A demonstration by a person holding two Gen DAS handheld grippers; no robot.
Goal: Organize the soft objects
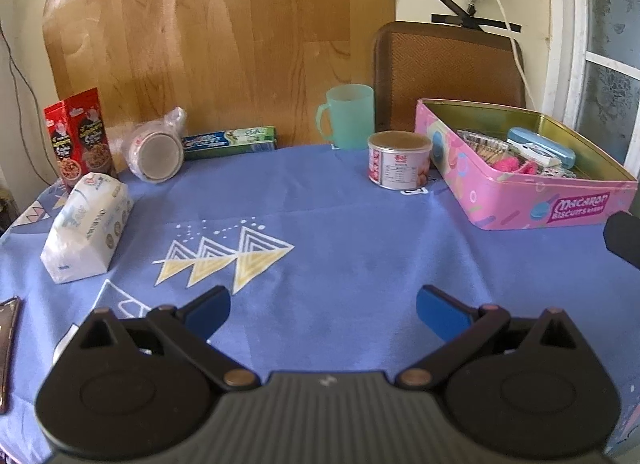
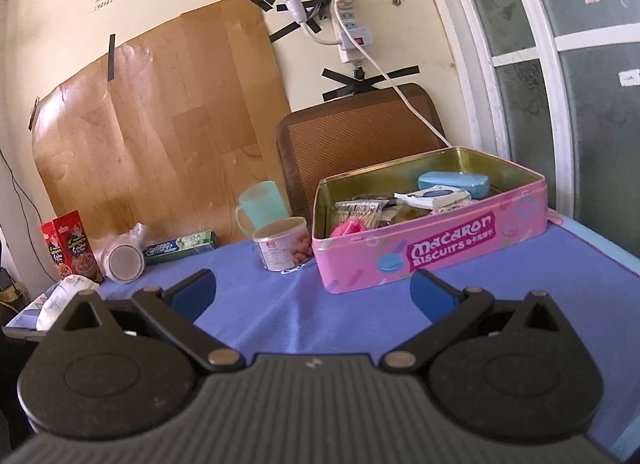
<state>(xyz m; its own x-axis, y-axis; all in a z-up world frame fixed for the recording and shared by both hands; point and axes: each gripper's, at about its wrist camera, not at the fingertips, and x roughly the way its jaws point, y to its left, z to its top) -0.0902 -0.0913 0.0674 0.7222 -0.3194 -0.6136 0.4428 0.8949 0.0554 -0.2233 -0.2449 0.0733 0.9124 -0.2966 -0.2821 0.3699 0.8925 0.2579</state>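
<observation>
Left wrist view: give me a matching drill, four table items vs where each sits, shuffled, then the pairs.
Items:
1. tissue pack
2. green mug
3. pink yarn
4. food can

Places:
A. inside the pink biscuit tin
B. at the back edge of the table, in front of the chair
C. far left, just in front of the red cereal box
D. on the blue tablecloth, just left of the tin

Pairs: 1-C, 2-B, 3-A, 4-D
</observation>
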